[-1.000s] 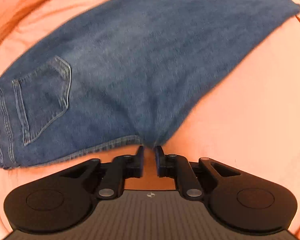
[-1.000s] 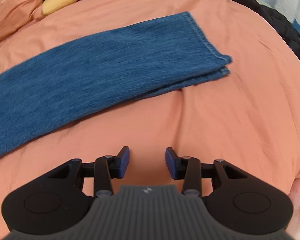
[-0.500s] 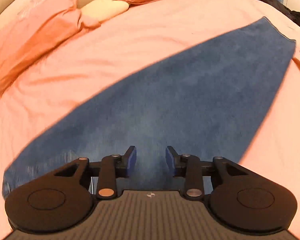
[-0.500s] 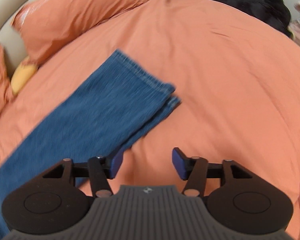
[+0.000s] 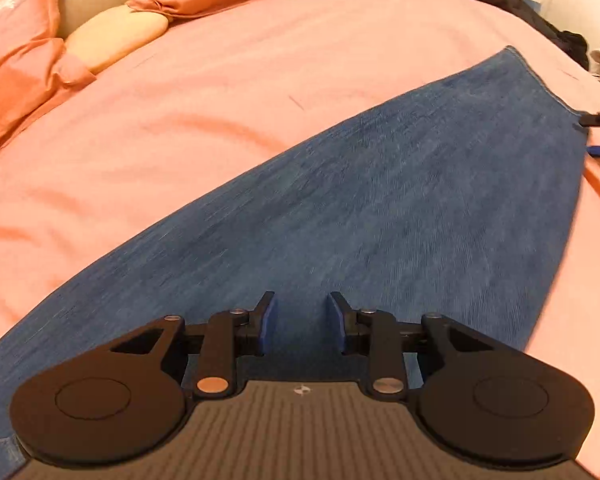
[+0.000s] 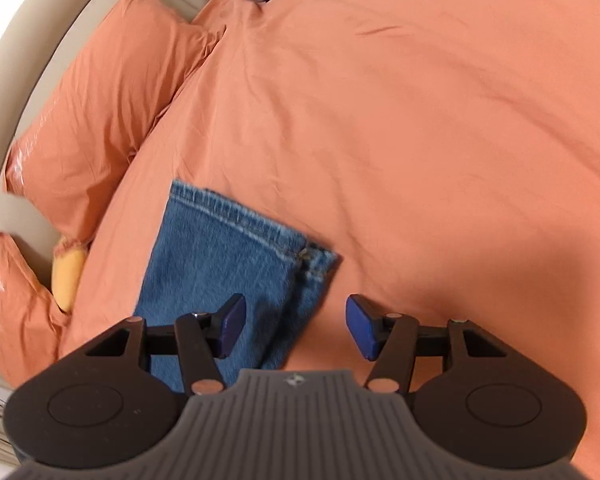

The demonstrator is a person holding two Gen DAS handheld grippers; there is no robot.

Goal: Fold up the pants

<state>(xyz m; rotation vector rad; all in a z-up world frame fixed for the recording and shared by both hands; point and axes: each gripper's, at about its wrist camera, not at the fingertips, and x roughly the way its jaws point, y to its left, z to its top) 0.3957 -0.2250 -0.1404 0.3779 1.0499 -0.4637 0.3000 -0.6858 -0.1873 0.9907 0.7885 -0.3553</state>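
Over the middle of the jeans [image 5: 380, 216], the left hand-held gripper [image 5: 302, 320] hovers with its blue pads spread apart and nothing between them; denim fills the view beneath and ahead of it. Whether its fingertips touch the cloth cannot be told. The right hand-held gripper [image 6: 296, 326] is likewise spread and empty, poised above the leg end of the jeans [image 6: 236, 264], with the left pad [image 6: 232, 324] over denim and the right pad over bare bedsheet [image 6: 420, 140].

The jeans lie flat on the orange bed, already folded lengthwise so one leg sits on the other; the two stitched hems [image 6: 260, 228] are stacked, the lower one peeking out slightly at the corner. The long blue strip runs diagonally away from the left gripper toward the far hem [image 5: 540, 80]. Orange pillows [image 6: 100, 112] and a yellow cushion [image 6: 66, 276] sit near the headboard, and dark clothing [image 5: 540, 24] lies at the bed's far edge.

The next step is probably bringing the hems up toward the waist. The risk lies at the hem: straddling the edge as it does, the right gripper could close on only the top layer, so the legs would slide apart when lifted. It could also pinch the loose sheet along with the denim and drag it. If the left gripper does not anchor the middle, the whole garment may shift and the crease land crooked.
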